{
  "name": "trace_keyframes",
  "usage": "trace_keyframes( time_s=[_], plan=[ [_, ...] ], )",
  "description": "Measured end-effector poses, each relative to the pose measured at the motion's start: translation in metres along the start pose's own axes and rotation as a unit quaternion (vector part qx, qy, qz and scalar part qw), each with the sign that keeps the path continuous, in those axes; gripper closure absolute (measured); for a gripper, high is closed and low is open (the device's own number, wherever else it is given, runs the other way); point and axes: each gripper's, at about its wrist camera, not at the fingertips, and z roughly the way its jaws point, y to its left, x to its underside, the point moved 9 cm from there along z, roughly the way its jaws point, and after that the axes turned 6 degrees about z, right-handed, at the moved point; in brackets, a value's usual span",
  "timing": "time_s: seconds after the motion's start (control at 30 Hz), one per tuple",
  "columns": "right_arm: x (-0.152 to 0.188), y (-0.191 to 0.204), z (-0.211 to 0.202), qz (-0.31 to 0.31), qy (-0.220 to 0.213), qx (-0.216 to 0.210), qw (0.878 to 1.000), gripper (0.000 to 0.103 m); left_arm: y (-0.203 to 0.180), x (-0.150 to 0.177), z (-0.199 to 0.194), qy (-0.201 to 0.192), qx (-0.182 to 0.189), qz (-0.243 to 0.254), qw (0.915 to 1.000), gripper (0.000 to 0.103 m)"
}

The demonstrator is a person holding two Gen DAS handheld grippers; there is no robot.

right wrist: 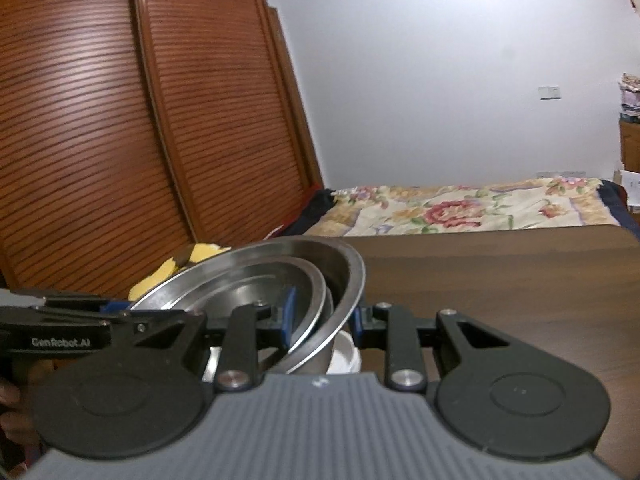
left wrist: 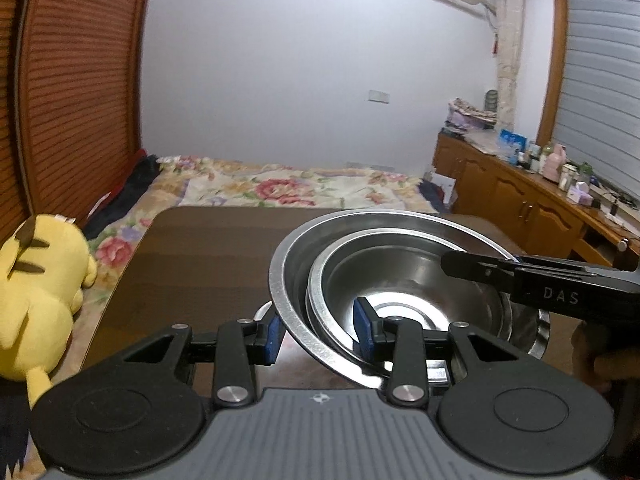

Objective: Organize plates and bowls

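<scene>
Nested steel bowls sit above the dark wooden table (left wrist: 192, 248): a large outer bowl (left wrist: 288, 264) with a smaller bowl (left wrist: 400, 276) inside it. My left gripper (left wrist: 320, 334) is shut on their near rims, one blue pad inside and one outside. My right gripper (right wrist: 322, 316) is shut on the opposite rim of the same stack (right wrist: 348, 276); it shows in the left wrist view (left wrist: 480, 268) at the right. The stack is tilted and held between both grippers. Below it, another steel dish (left wrist: 540, 332) and a white bowl (right wrist: 344, 354) are partly hidden.
A yellow plush toy (left wrist: 40, 300) lies off the table's left edge. A flowered bed (left wrist: 280, 188) lies behind the table. A wooden louvred wardrobe (right wrist: 120, 140) stands at the left and a cluttered wooden cabinet (left wrist: 520, 200) at the right.
</scene>
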Motion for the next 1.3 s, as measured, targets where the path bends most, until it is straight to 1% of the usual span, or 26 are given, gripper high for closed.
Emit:
trace_keyframes(
  time_s=[0.1,0.3,0.53,0.83,1.03,1.23,1.27,1.3],
  plan=[
    [0.006,0.008,0.008,-0.008,0.012,-0.004,1.000,0.074,0.009,0.005,0.003,0.006,-0.010,-0.006,0.9999,0.064],
    [0.017,0.013,0.019,-0.018,0.029,-0.005,0.999,0.074,0.018,0.011,0.009,0.008,-0.017,-0.011,0.9998,0.064],
    [0.027,0.008,0.028,-0.020,0.044,0.008,0.999,0.074,0.020,0.023,0.026,0.023,-0.015,-0.016,0.9995,0.064],
    [0.032,0.005,0.032,-0.027,0.052,0.016,0.998,0.073,0.019,0.030,0.035,0.027,-0.015,-0.011,0.9995,0.064],
    [0.036,0.003,0.035,-0.030,0.059,0.019,0.998,0.073,0.015,0.029,0.034,0.020,-0.020,-0.004,0.9996,0.064],
    [0.036,0.004,0.035,-0.041,0.062,0.012,0.997,0.070,0.011,0.031,0.033,0.017,-0.026,0.006,0.9995,0.065],
    [0.037,0.004,0.035,-0.042,0.062,0.010,0.997,0.068,0.011,0.032,0.034,0.018,-0.028,0.007,0.9994,0.067],
    [0.036,0.004,0.035,-0.043,0.061,0.010,0.997,0.063,0.011,0.031,0.034,0.019,-0.033,0.009,0.9993,0.068]
  ],
)
